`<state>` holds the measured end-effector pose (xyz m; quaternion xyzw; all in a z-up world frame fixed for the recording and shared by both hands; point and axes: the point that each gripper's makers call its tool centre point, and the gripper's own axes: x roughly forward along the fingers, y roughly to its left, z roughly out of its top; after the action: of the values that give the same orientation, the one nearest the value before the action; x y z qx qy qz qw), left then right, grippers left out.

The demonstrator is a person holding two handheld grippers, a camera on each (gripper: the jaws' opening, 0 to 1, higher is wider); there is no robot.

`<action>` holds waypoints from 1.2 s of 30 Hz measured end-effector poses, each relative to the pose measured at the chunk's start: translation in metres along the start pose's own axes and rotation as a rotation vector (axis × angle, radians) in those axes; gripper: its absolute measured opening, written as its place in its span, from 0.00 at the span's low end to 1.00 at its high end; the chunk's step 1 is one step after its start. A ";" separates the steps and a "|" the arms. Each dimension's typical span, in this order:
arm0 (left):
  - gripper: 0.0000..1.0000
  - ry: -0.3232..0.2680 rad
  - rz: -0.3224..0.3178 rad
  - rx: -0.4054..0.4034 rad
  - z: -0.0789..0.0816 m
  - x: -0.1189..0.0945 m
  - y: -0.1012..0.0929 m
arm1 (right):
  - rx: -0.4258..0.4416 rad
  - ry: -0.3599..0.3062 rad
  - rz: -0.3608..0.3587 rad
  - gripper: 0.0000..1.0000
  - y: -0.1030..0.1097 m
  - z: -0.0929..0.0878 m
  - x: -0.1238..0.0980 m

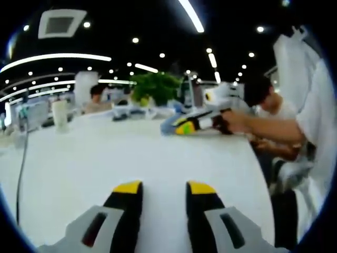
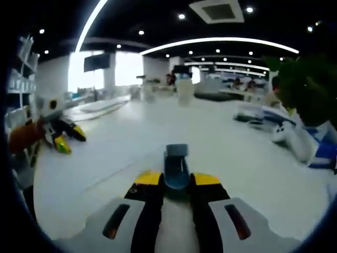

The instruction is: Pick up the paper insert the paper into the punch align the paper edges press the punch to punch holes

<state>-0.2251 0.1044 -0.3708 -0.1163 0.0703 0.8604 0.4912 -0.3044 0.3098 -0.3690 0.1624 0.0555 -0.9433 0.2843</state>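
In the right gripper view a small blue hole punch (image 2: 176,164) stands on the white table (image 2: 226,153). Its near end sits between the yellow tips of my right gripper (image 2: 177,179), whose jaws are drawn in against its sides. A faint pale line running left from the punch may be a paper edge; I cannot tell. My left gripper (image 1: 164,187) hovers low over the bare table (image 1: 105,158), open with nothing between its fingers. In the left gripper view the right gripper (image 1: 185,126) is far across the table in a person's hand (image 1: 234,121). The left gripper (image 2: 63,141) appears at the left edge.
A dark cable (image 1: 21,174) trails along the table's left side. A white cup (image 1: 60,113) and a green plant (image 1: 155,87) stand at the far edge, with seated people behind. Blue and white items (image 2: 295,139) lie at the right.
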 end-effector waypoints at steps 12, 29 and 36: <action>0.34 0.000 0.000 -0.002 0.000 0.000 0.001 | 0.002 0.005 -0.014 0.23 -0.008 0.000 0.009; 0.33 -0.008 -0.003 0.017 0.001 0.000 -0.001 | -0.007 0.023 0.003 0.27 -0.006 -0.003 0.011; 0.34 -0.006 -0.008 0.012 0.001 0.000 -0.002 | 0.003 0.024 0.001 0.30 -0.007 -0.004 0.012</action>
<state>-0.2237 0.1053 -0.3694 -0.1112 0.0735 0.8583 0.4955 -0.3166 0.3105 -0.3763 0.1740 0.0573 -0.9413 0.2837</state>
